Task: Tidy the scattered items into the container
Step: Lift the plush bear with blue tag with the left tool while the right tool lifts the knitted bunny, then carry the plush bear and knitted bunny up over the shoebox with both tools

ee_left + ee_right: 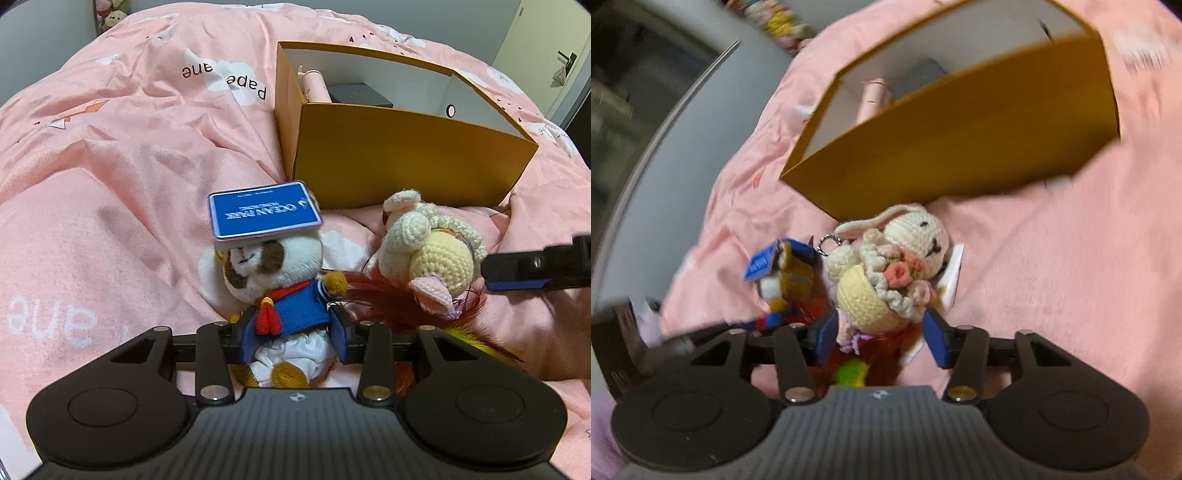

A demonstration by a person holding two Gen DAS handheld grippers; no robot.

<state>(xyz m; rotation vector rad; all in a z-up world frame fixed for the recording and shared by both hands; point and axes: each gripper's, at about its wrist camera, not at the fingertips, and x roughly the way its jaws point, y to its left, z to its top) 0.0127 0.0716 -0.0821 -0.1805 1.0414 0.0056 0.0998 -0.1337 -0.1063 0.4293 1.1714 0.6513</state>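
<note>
A plush toy in a blue sailor top (pixel 280 295) with a blue tag (pixel 264 214) lies on the pink quilt. My left gripper (pixel 295 336) is open, its blue pads close on either side of the toy's body. To its right a crocheted cream bunny doll (pixel 432 247) rests on a red-brown feather toy (pixel 369 291). My right gripper (pixel 882 343) is open around the bunny doll (pixel 879 291), with a gap at the right pad; one of its fingers (pixel 517 271) shows at the right edge. Behind both stands the orange box (pixel 406 155), open-topped.
The box (pixel 942 147) holds a pink item (pixel 314 85) and a small black box (pixel 360 96). A white card (pixel 953 280) lies under the bunny. The pink quilt (pixel 110 184) stretches left. More soft toys (pixel 110 14) sit far back left; a door (pixel 535 55) is at the right.
</note>
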